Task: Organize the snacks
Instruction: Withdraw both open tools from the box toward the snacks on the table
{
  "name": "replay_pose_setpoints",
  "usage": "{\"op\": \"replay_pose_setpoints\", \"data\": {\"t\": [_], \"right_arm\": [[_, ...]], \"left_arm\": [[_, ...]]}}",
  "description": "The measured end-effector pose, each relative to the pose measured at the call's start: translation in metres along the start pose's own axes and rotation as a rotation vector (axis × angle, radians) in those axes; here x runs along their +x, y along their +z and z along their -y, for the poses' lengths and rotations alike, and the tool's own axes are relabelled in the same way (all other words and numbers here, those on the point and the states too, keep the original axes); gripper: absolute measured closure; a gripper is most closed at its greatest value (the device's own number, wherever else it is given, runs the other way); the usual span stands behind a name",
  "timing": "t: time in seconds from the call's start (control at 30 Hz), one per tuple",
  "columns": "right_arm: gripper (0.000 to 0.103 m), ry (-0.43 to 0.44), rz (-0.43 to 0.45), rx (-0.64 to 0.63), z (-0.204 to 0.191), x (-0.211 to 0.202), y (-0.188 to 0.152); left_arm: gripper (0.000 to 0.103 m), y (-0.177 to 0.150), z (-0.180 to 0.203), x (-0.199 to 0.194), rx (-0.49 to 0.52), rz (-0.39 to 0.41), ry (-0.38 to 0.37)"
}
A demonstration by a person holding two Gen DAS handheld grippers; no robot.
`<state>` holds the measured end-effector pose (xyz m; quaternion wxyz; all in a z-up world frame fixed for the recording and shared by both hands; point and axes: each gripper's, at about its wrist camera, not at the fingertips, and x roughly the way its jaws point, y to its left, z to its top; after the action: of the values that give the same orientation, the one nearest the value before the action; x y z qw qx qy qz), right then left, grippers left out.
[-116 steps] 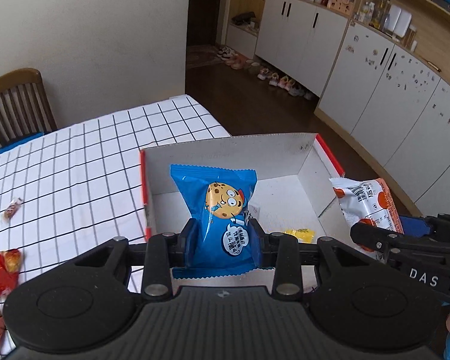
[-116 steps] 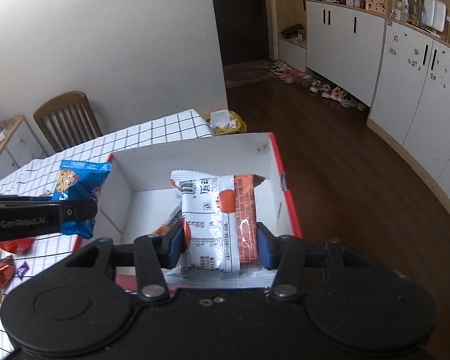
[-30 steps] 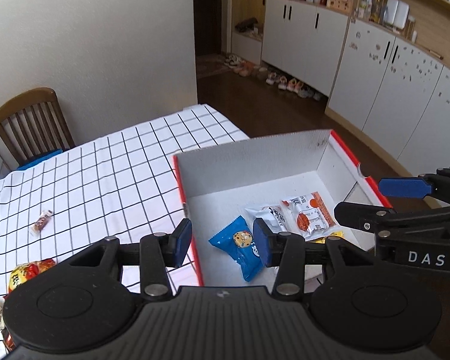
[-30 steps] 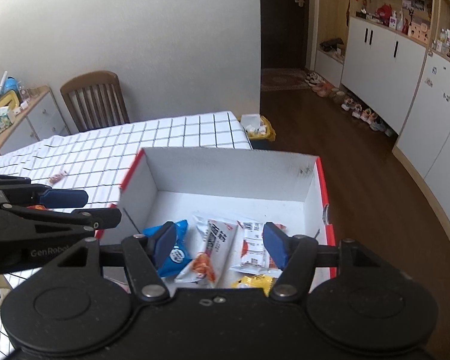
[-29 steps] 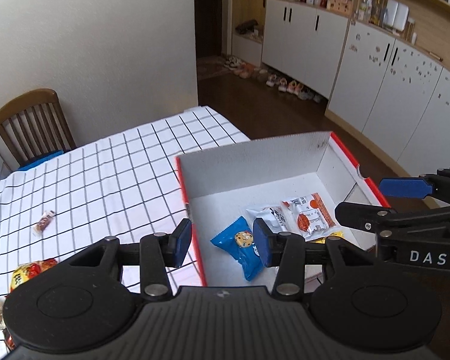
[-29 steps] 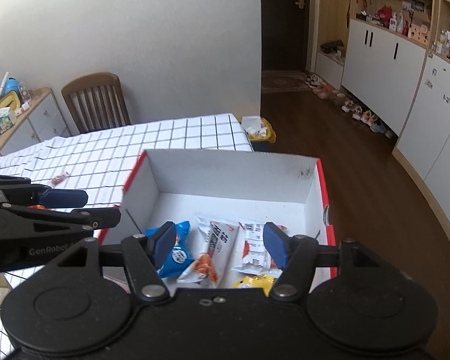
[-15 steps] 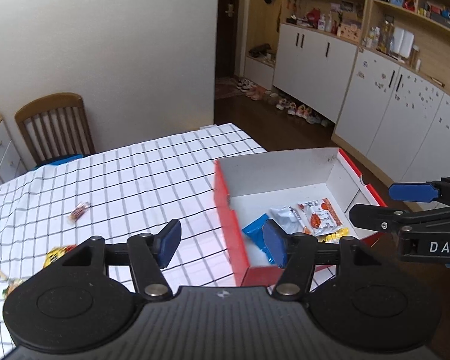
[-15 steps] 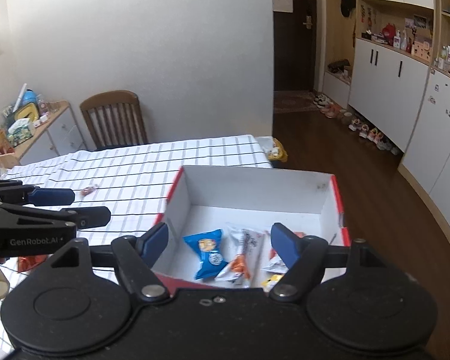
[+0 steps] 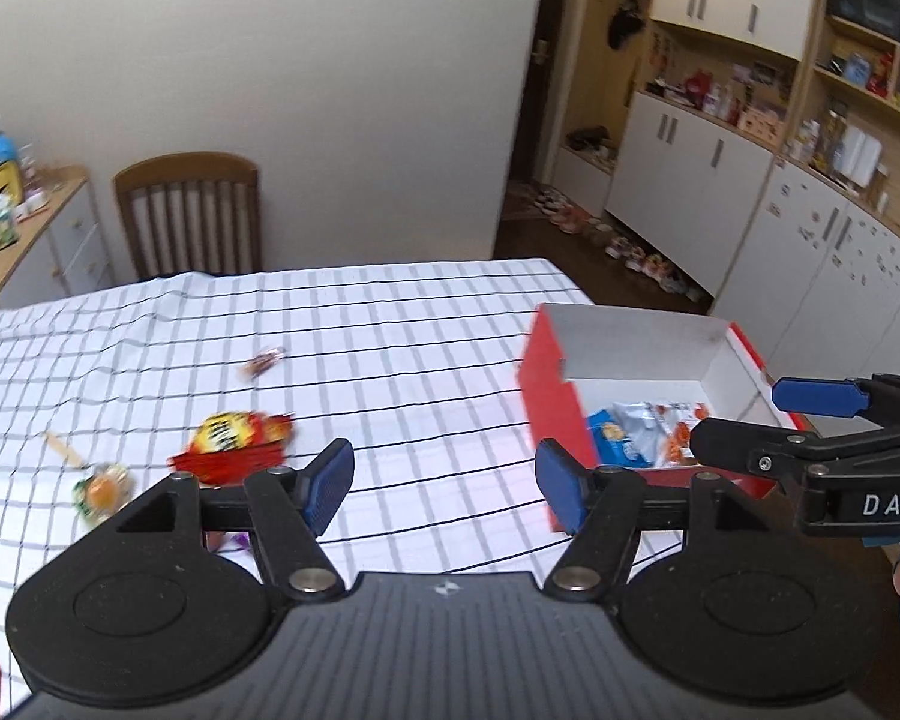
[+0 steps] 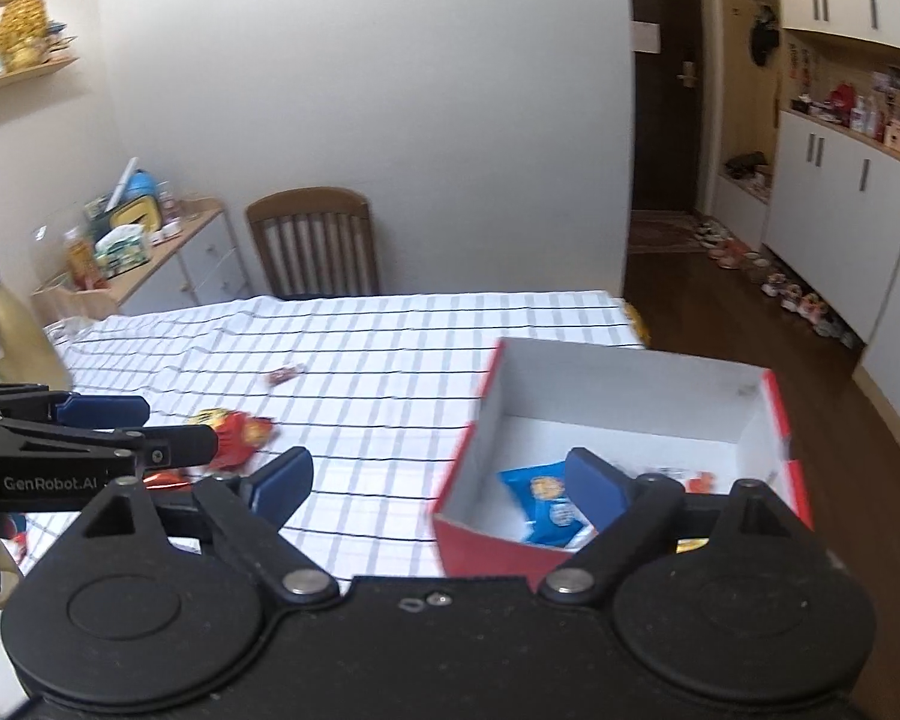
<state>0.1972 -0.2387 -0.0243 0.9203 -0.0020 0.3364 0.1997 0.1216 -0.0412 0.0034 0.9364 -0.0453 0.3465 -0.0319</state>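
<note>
Checked tablecloth (image 9: 426,324); L gripper (image 9: 444,483) & R gripper (image 10: 441,486) wide, empty (jaws just opening)

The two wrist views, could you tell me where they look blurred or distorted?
Left wrist view: the red-and-yellow snack packet on the checked tablecloth is smeared; the door frame bows. Right wrist view: the red box rim looks soft, dark corners.

Red-and-yellow packet (image 9: 234,441) motion-blurred, print unreadable. Small wrapper (image 9: 263,360) too small to identify. Box (image 10: 624,372) near wall and right tool's pad hide part of blue cookie packet (image 10: 543,501). Bench (image 9: 390,348) cut off at left.
</note>
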Motion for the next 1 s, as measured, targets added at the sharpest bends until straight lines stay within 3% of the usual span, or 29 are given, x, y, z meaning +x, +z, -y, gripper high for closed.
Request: {"op": "replay_pose_setpoints", "data": {"t": [0.1,0.2,0.5,0.7,1.0], "right_arm": [[0.011,0.034,0.004,-0.027,-0.017,0.001,-0.001],[0.001,0.068,0.015,-0.045,-0.034,0.003,-0.002],[0.000,0.141,0.004,-0.092,-0.080,0.024,0.000],[0.000,0.158,-0.035,-0.086,-0.103,0.047,0.002],[0.000,0.152,-0.113,-0.093,-0.129,0.087,-0.007]], "left_arm": [[0.036,-0.007,-0.018,-0.008,-0.024,0.002,0.027],[0.027,-0.014,-0.038,-0.016,-0.042,0.022,0.062],[0.018,-0.032,-0.094,-0.028,-0.094,0.076,0.119],[0.018,-0.046,-0.133,-0.017,-0.119,0.024,0.133],[0.018,-0.062,-0.173,0.012,-0.033,-0.028,0.123]]}}
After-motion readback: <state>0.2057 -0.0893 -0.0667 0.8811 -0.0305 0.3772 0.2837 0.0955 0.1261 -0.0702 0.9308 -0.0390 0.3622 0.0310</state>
